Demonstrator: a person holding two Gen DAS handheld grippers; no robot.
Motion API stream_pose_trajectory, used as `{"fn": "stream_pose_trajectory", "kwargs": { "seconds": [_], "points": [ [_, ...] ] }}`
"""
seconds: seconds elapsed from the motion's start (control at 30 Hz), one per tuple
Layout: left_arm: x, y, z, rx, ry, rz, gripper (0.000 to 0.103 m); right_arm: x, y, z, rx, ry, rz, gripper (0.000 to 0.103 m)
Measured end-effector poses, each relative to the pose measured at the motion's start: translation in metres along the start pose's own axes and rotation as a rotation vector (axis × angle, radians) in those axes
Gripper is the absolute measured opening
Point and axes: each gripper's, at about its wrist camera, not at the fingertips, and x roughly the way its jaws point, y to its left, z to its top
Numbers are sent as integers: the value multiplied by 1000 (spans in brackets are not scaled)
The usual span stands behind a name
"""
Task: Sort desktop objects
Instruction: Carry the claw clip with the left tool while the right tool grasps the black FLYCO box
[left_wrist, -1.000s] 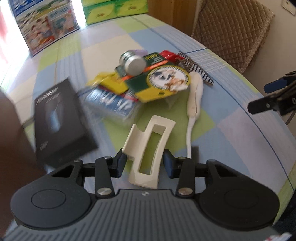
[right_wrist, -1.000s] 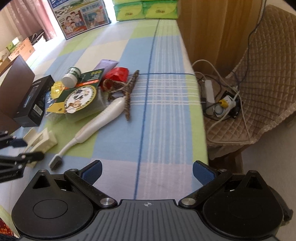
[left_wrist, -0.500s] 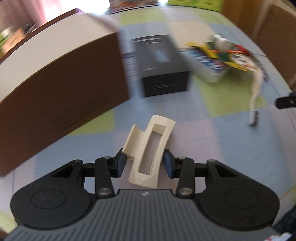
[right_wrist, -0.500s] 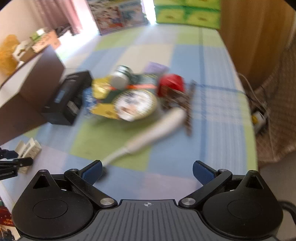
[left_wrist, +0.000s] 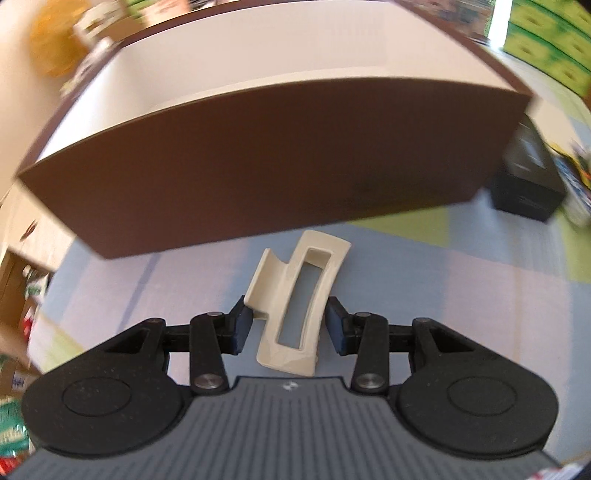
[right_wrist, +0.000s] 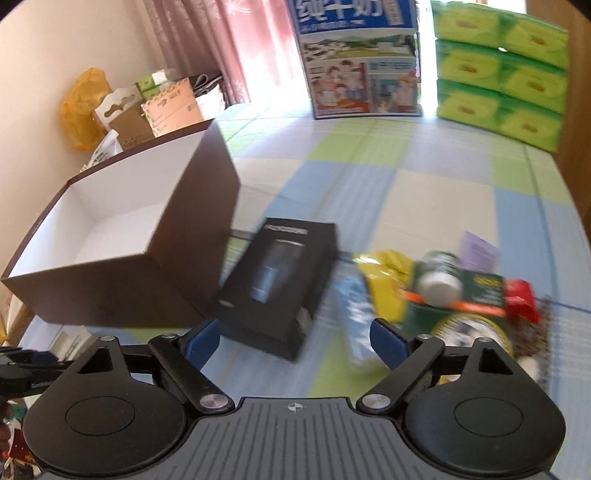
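Observation:
My left gripper (left_wrist: 291, 326) is shut on a cream hair claw clip (left_wrist: 299, 299), which sticks up between its pads in front of the brown wall of an open box (left_wrist: 258, 158) with a white inside. In the right wrist view the same brown box (right_wrist: 122, 236) stands at the left, a black product box (right_wrist: 279, 284) beside it. My right gripper (right_wrist: 293, 339) hovers just in front of the black box, its jaws closing with nothing between them. To the right lies a blurred pile with a yellow packet (right_wrist: 388, 280), a small bottle (right_wrist: 439, 280) and a red item (right_wrist: 521, 299).
A checked tablecloth (right_wrist: 424, 177) covers the table. A printed milk carton box (right_wrist: 362, 62) and stacked green tissue packs (right_wrist: 498, 74) stand at the far end. Bags and cardboard boxes (right_wrist: 147, 107) crowd the left, beyond the table. The left gripper's arm (right_wrist: 26, 369) shows at the lower left.
The left gripper swung left with the clip, from the pile to the brown box. The right gripper moved left from the table's right edge toward the black box, and its jaws narrowed.

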Motion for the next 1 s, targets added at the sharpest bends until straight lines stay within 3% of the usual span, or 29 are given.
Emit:
{"fn": "stream_pose_trajectory", "kwargs": {
  "seconds": [0.27, 0.6, 1.0],
  "points": [
    [7, 49, 4, -85, 2, 30, 37, 38, 39, -7, -81, -11, -56, 85],
    [12, 56, 5, -60, -16, 13, 37, 58, 54, -18, -129, -54, -183, 81],
    [12, 55, 3, -41, -1, -13, 38, 0, 35, -63, -296, 106, -31, 79]
  ]
}}
